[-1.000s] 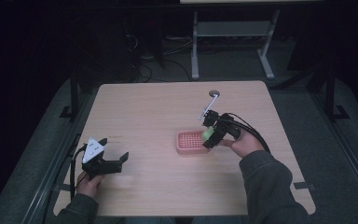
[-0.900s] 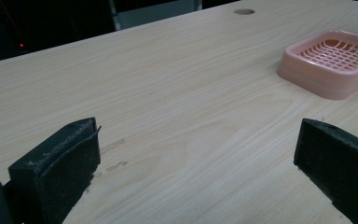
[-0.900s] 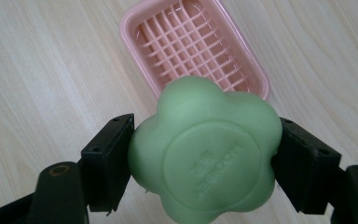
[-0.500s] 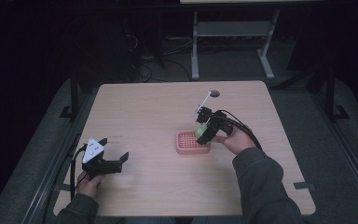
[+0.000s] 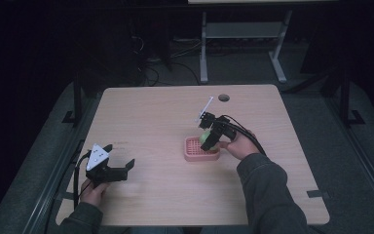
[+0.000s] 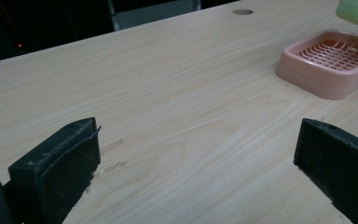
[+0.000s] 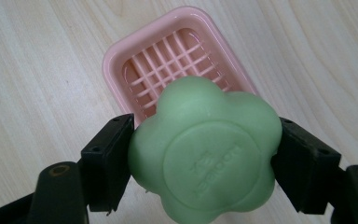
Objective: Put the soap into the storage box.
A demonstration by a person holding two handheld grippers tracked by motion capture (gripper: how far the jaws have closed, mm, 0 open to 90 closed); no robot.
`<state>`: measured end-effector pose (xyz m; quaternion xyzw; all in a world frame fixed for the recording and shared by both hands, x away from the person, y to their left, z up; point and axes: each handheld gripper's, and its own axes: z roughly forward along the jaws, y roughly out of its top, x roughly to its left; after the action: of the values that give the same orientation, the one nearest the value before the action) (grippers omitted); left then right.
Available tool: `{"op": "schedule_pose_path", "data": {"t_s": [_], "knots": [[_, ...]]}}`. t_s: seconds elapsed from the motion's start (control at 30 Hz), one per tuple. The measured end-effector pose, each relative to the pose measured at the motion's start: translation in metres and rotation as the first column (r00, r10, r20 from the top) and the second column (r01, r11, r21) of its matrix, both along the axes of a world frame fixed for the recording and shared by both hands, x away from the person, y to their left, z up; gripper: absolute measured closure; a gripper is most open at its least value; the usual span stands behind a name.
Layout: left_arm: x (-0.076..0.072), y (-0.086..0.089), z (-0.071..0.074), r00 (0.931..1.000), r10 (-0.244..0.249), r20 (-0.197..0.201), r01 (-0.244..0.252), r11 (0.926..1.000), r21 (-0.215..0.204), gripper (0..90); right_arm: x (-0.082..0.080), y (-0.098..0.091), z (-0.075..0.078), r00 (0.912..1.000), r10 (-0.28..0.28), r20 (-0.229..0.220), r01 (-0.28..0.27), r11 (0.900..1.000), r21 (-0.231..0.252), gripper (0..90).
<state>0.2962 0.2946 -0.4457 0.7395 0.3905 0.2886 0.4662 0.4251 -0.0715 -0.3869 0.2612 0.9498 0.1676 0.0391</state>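
Above the dish, right claw clamped the soap; left claw rested apart. Risk: off-centre release could drop soap onto the rim or tabletop.

The high view is dim: the room beyond the table sinks into near black, while the pale wood top catches soft overhead light and reads evenly, without glare. Detail there is coarse and slightly soft. The left gripper view is brighter, with sharp wood grain up close, and its black jaws lose surface detail. In the right gripper view, the green flower-shaped soap is evenly lit, its embossed lettering faint, and the pink soap dish shows mild sheen on its rim.
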Motion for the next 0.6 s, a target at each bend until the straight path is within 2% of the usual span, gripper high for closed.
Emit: {"op": "schedule_pose_path", "data": {"t_s": [0.6], "knots": [[0.0, 0.0, 0.0, 1.0, 0.0, -0.001, 0.0, 1.0, -0.006, 0.0, 0.01, 0.018, -0.016, 0.9996, 0.012, -0.026, -0.012, 0.9999, -0.005, 26.4]]}}
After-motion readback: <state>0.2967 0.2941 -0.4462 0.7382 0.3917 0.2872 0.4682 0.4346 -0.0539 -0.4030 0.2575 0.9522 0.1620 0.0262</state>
